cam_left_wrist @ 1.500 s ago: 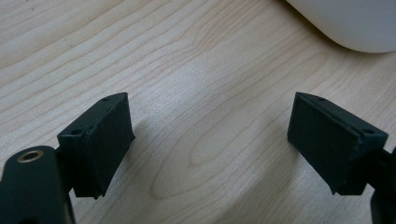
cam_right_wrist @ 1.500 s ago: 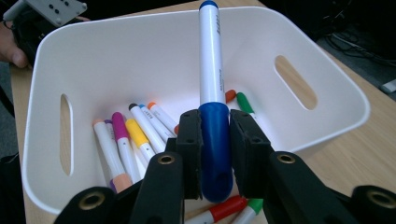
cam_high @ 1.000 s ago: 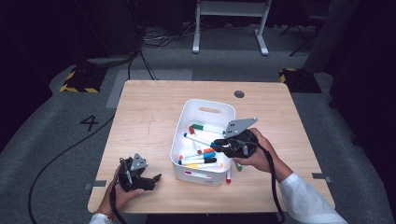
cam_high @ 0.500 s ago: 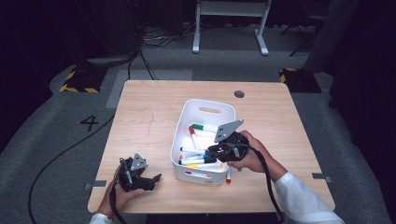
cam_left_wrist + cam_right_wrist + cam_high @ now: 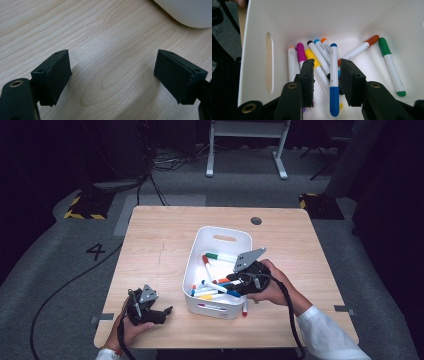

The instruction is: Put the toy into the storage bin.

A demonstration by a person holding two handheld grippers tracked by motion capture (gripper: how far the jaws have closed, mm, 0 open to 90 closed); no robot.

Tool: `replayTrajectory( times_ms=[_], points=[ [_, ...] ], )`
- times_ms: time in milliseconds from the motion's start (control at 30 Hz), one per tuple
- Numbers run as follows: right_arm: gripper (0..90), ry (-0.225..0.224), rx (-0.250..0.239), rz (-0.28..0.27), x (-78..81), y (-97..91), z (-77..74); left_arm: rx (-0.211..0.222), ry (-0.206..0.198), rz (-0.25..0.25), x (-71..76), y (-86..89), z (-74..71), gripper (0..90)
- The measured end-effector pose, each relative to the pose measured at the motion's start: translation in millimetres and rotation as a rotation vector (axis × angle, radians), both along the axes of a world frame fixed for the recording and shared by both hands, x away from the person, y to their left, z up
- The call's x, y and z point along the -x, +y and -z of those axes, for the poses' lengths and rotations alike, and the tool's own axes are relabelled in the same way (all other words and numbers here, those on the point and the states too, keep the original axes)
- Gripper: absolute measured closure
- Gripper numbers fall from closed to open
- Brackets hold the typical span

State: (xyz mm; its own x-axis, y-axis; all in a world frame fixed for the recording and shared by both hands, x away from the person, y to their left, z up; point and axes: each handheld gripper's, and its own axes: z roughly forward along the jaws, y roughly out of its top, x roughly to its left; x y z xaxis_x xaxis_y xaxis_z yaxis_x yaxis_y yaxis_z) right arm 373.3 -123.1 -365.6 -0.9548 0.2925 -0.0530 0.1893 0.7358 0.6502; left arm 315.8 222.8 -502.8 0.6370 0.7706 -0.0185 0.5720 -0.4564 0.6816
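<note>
A white bin on the wooden table holds several coloured markers. My right gripper reaches into it from the right, held by a hand in a white sleeve. In the right gripper view its jaws have just been opening. A blue-capped marker lies between them on the pile, and neither pad presses on it. My left gripper rests low over the table near the front left corner. Its jaws are wide open over bare wood, with nothing between them.
One marker with a red tip lies on the table against the bin's near right corner. The bin wall has a slot handle. A corner of the bin shows ahead of the left gripper. A round grommet sits at the table's far side.
The right gripper has shifted slightly left over the bin, its grey plate moving with it. The left gripper has stayed where it was.
</note>
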Motion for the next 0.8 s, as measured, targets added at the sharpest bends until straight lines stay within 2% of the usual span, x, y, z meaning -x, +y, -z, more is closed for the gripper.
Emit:
replayTrajectory(
  times_ms=[267,300,400,433,500,633,800],
  points=[
    [55.5,-0.029,-0.05,0.044,3.9,-19.2,-5.8,-0.001,0.0,-0.001,0.1,0.0,0.0,14.2],
    [53.5,-0.041,-0.07,0.066,6.0,-27.1,-7.3,-0.003,-0.001,-0.002,0.3,0.0,-0.3,14.2],
    [51.8,-0.056,-0.088,0.089,8.6,-35.8,-9.0,0.0,-0.001,-0.001,0.1,-0.1,0.0,14.2],
    [50.4,-0.065,-0.102,0.111,11.2,-44.9,-10.6,0.0,0.0,-0.001,0.0,0.0,0.0,14.2],
    [50.3,-0.075,-0.108,0.118,12.4,-49.7,-11.3,-0.002,-0.001,-0.002,0.2,0.0,-0.1,14.2],
    [48.3,-0.104,-0.155,0.173,17.7,-74.3,-14.3,0.001,0.001,-0.001,0.0,0.0,0.0,14.2],
    [46.6,-0.104,-0.179,0.215,19.3,-89.9,-9.7,-0.001,0.0,-0.001,0.1,0.0,0.0,14.2]
  ],
)
